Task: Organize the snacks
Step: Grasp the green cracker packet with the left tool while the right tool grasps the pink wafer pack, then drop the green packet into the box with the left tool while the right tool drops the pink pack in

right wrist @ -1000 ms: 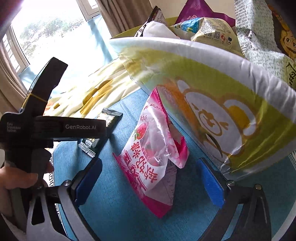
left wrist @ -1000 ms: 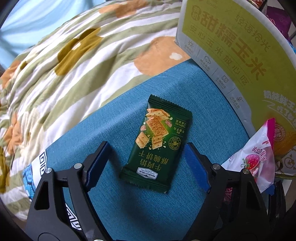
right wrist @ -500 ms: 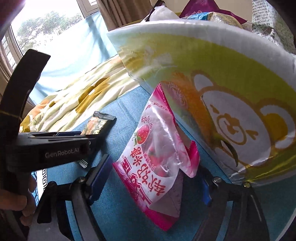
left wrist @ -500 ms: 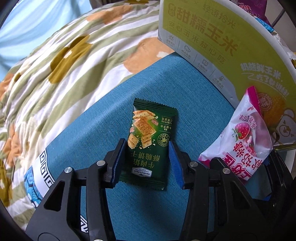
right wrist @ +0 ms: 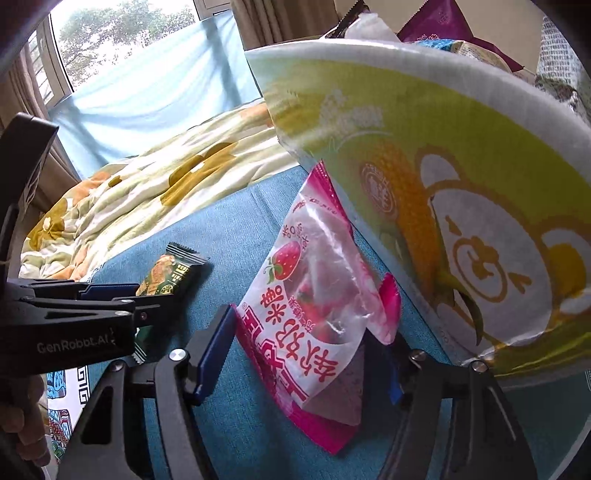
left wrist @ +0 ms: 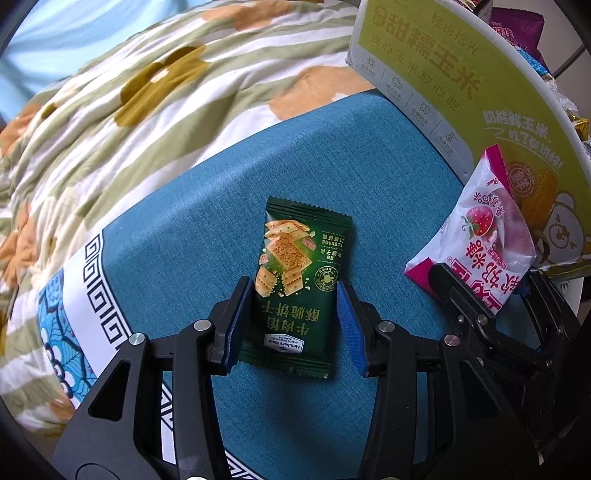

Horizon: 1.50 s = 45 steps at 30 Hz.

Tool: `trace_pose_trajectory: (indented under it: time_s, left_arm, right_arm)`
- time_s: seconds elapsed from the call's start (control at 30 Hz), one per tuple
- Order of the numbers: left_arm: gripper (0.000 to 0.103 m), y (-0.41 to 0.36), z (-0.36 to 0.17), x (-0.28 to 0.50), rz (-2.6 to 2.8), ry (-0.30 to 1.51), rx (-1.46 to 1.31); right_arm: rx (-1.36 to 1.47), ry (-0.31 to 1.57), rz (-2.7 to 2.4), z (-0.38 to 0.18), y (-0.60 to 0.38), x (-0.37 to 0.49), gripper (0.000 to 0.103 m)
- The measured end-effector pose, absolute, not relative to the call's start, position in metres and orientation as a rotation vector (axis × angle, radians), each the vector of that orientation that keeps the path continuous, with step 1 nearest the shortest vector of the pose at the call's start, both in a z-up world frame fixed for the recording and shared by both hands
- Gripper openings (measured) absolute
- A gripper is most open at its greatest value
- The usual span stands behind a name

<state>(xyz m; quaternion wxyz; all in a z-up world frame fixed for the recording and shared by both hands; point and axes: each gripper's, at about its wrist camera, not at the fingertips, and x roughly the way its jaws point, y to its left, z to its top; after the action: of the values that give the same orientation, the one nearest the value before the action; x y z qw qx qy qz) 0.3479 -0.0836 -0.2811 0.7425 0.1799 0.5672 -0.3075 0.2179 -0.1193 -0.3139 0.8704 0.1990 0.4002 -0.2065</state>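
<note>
A dark green cracker packet [left wrist: 295, 280] lies flat on the blue cloth [left wrist: 184, 229]. My left gripper [left wrist: 293, 325] has its jaws closed on the packet's two long sides. The packet also shows in the right wrist view [right wrist: 170, 271], held by the left gripper [right wrist: 110, 295]. A pink and white strawberry snack bag [right wrist: 314, 302] leans against the yellow-green box [right wrist: 461, 192]. My right gripper [right wrist: 299, 354] has its jaws pressed on the bag's lower part. The bag also shows in the left wrist view [left wrist: 476, 236].
The big yellow-green box [left wrist: 461, 85] stands at the right, with several snack bags [right wrist: 443, 22] in it. A striped flowered quilt [left wrist: 110, 110] lies beyond the blue cloth. A window with curtains [right wrist: 110, 37] is at the back.
Both grippers have closed from wide open: the left one onto the green packet, the right one onto the strawberry bag. Both have moved a little forward.
</note>
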Motion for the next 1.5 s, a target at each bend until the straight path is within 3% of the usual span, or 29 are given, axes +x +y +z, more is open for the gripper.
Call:
trace_pose_trajectory:
  time_s: [0.13,0.27,0.47,0.8,1.03,1.27,1.5]
  left_arm:
    - [0.042,-0.074,-0.28,0.343,-0.668,1.259,0.359]
    - [0.042,-0.065,-0.277,0.338,-0.668,1.27,0.293]
    - [0.042,-0.053,-0.257,0.325,-0.652,1.239,0.26]
    - [0.042,-0.032,-0.196,0.307,-0.636,1.153,0.166]
    - [0.042,-0.045,-0.128,0.296,-0.671,1.06,0.128]
    - [0.042,-0.099,-0.072,0.289,-0.69,0.966,0.102]
    - [0.042,-0.187,-0.064,0.281,-0.656,0.983,0.023]
  right_arm:
    - [0.386,0.842,-0.409,-0.313,-0.119,0.219,0.054]
    - [0.391,0.841,-0.38,-0.309,-0.121,0.217,0.04]
    - [0.355,0.827,-0.341,-0.296,-0.115,0.209,0.032]
    - [0.291,0.738,-0.261,-0.25,-0.101,0.187,0.028]
    - [0.274,0.631,-0.221,-0.184,-0.106,0.16,0.028]
    - [0.302,0.556,-0.194,-0.124,-0.15,0.14,0.028]
    - [0.278,0.571,-0.156,-0.101,-0.227,0.123,0.028]
